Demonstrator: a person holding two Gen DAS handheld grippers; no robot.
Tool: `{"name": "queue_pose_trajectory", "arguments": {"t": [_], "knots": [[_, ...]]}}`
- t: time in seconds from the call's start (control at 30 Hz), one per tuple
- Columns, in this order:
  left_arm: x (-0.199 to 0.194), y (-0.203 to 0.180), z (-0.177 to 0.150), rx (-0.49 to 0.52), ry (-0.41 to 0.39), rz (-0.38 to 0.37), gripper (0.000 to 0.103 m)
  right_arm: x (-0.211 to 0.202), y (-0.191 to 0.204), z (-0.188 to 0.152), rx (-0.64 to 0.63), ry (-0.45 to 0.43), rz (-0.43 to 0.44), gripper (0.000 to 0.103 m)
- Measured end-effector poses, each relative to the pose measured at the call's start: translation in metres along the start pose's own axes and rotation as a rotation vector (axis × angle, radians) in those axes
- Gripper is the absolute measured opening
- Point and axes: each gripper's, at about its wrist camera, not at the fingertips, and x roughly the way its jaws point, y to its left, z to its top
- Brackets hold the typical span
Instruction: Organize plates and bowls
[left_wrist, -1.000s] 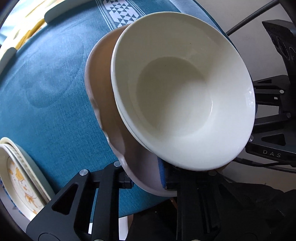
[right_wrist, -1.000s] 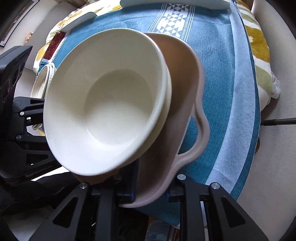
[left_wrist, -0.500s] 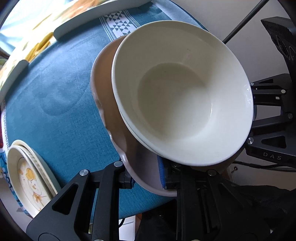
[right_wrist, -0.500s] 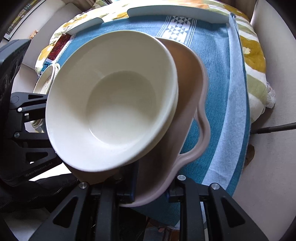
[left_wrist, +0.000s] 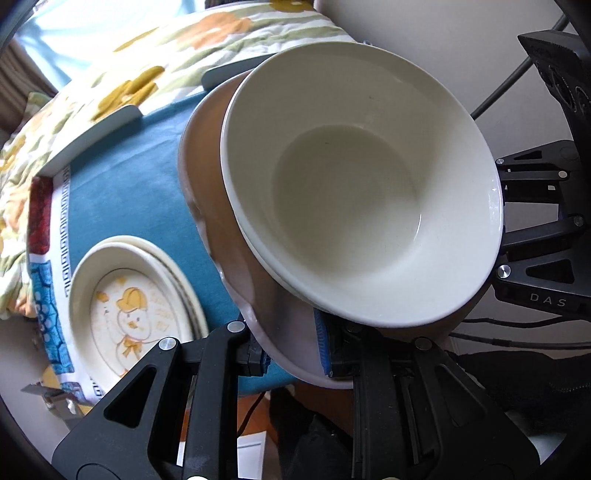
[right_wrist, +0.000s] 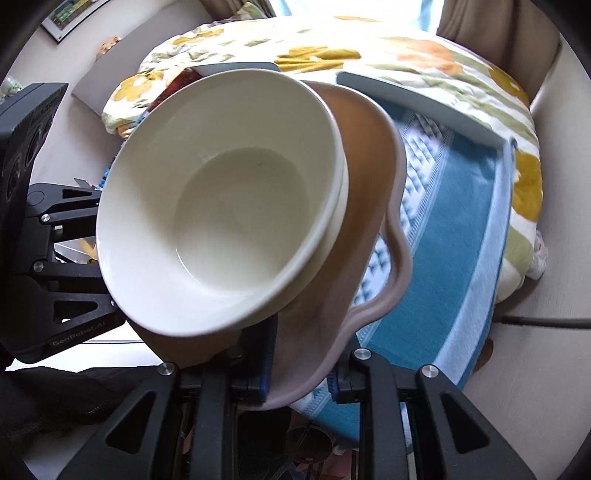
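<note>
Plate and bowls have risen off the blue cloth. Left gripper clamps the plate's rim at 6 o'clock; right gripper clamps the opposite rim. Duck plates sit at 8 o'clock.

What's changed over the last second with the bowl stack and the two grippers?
Both the left hand-held gripper and the right hand-held gripper have lifted the pink dish with the cream bowls up from the blue tablecloth; more of the floral cover and the duck plate stack now shows. Unchanged: both grips on the dish rim, bowls nested inside.
</note>
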Motion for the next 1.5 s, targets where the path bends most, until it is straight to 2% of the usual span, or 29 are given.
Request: {"name": "queue_pose_trajectory", "arguments": {"t": [0.17, 0.37, 0.53, 0.7, 1.0, 1.2, 1.5], "knots": [[-0.023, 0.051, -0.021, 0.016, -0.016, 0.026, 0.017, 0.002, 0.05, 0.024, -0.022, -0.03, -0.009, 0.021], [-0.032, 0.114, -0.051, 0.031, 0.013, 0.04, 0.017, 0.028, 0.106, 0.052, -0.01, -0.024, 0.008, 0.021], [-0.018, 0.158, -0.071, 0.032, 0.056, 0.037, 0.017, 0.057, 0.146, 0.067, 0.005, 0.001, 0.023, 0.021], [0.001, 0.187, -0.085, 0.029, 0.087, 0.024, 0.017, 0.082, 0.171, 0.073, 0.011, 0.023, 0.016, 0.021], [0.023, 0.21, -0.098, 0.022, 0.116, -0.018, 0.017, 0.109, 0.189, 0.079, 0.046, 0.061, -0.003, 0.021], [0.029, 0.217, -0.098, 0.007, 0.121, -0.03, 0.017, 0.115, 0.185, 0.084, 0.067, 0.064, -0.007, 0.021], [0.029, 0.216, -0.097, 0.024, 0.116, -0.009, 0.017, 0.115, 0.187, 0.083, 0.076, 0.059, -0.016, 0.021]]}}
